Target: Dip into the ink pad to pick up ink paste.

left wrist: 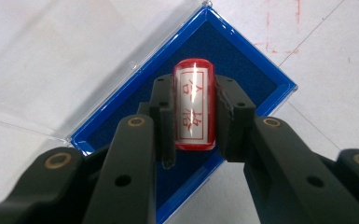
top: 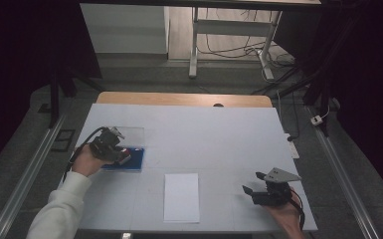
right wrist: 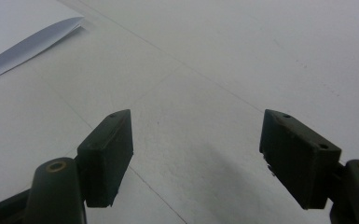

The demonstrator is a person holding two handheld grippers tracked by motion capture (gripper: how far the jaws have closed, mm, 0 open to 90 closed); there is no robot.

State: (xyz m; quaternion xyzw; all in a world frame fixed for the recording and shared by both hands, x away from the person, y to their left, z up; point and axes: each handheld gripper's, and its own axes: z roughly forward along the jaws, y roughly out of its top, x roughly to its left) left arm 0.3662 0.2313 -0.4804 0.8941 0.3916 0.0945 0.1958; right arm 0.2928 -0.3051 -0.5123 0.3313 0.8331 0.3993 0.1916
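White table (top: 219, 134) underneath everything, seams and faint red smudges visible across its surface. Near the front middle, a blank sheet of paper (top: 181, 196), flat, well apart from both tools; one corner of it (right wrist: 32, 42) visible at the upper left of the right gripper view. At the left, a blue-lined tray (left wrist: 242, 65) with a clear open lid (top: 132, 134) lying flat behind it. Above that tray, left gripper (left wrist: 193, 119) clamped on a red cylindrical stamp (left wrist: 194, 109), pads pressing its two long sides, white label with red characters facing up toward the camera. Whether stamp touches the blue lining: cannot tell. At the right front, right gripper (right wrist: 196, 154) spread wide over bare table, nothing between its pads, grey three-cornered plate on top.
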